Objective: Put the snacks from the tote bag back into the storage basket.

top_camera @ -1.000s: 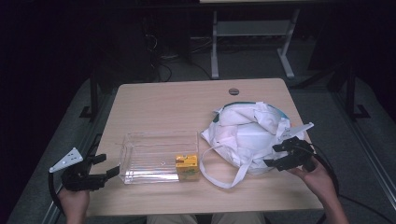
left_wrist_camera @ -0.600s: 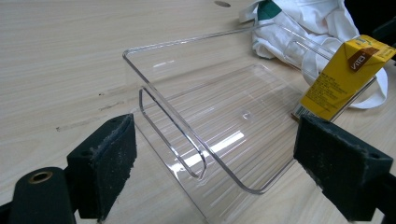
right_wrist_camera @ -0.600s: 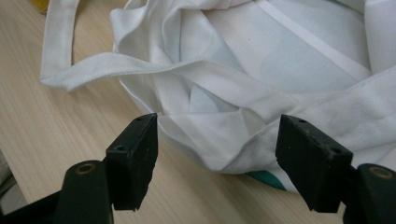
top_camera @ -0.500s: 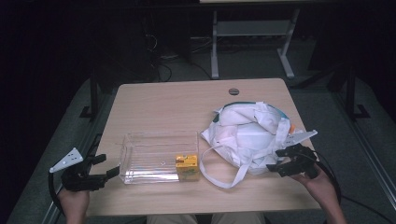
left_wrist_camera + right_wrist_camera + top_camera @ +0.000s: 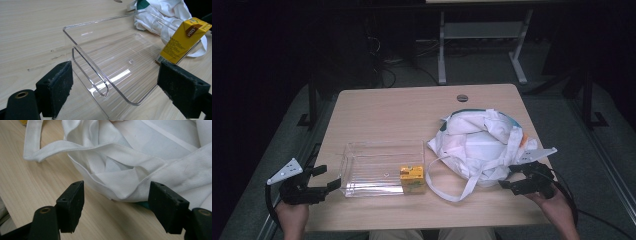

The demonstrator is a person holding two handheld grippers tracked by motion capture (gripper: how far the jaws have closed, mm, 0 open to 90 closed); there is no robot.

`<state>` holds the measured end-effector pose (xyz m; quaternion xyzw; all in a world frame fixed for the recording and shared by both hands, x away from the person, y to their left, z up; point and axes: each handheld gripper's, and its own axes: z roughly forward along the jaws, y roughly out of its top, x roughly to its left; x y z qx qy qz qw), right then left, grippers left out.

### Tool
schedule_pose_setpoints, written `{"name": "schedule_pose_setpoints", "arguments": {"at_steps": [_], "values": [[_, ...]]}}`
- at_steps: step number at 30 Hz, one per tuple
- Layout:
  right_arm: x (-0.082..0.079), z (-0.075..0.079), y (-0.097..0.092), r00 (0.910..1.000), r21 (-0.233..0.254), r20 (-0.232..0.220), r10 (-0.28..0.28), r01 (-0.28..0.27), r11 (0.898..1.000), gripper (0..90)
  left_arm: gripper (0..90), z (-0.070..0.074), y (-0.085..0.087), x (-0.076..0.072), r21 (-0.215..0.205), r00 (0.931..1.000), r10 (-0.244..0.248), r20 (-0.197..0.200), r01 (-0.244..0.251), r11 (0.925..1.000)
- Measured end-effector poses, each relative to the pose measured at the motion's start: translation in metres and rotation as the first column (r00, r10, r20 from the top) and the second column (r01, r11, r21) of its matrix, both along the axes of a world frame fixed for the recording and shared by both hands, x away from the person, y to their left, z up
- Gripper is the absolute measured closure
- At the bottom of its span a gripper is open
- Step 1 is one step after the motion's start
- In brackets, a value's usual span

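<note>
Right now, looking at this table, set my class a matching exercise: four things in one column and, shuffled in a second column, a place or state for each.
Column one:
1. clear tray
2. yellow carton
3. white cloth bag
4. right gripper

Column two:
A. slumped on the table's right half
B. jaws open, next to the bag's near edge
C. lies in front of the left gripper
D. stands at the tray's right end

Pairs: 1-C, 2-D, 3-A, 4-B

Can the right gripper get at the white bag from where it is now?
Probably yes. The right gripper has its jaws open and faces the near edge of the white bag, with bare table and nothing else between them.
</note>
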<state>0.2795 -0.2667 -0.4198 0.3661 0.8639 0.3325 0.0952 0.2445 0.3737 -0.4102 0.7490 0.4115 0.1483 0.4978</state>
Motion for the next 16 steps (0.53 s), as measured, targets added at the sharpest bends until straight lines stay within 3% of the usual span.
{"name": "schedule_pose_setpoints", "arguments": {"at_steps": [4, 12, 16], "values": [[-0.0083, 0.0007, -0.0012, 0.999, 0.011, 0.042, -0.012, 0.012, 1.0, 26.3, 12.9, -0.0004, -0.0002, 0.0007, -0.002, 1.0, -0.002, 0.0, 0.002, 1.0], [-0.0097, -0.0028, 0.0017, 0.9979, 0.012, 0.062, -0.019, 0.018, 1.0, 26.0, 12.9, -0.0012, -0.0034, 0.0032, 0.0, 0.9999, -0.012, -0.004, 0.012, 0.9999], [-0.009, -0.0039, 0.0076, 0.9969, -0.015, 0.079, 0.001, 0.0, 1.0, 25.4, 12.9, -0.0017, -0.0029, 0.0038, 0.001, 0.9999, -0.01, -0.007, 0.01, 0.9999]]}}
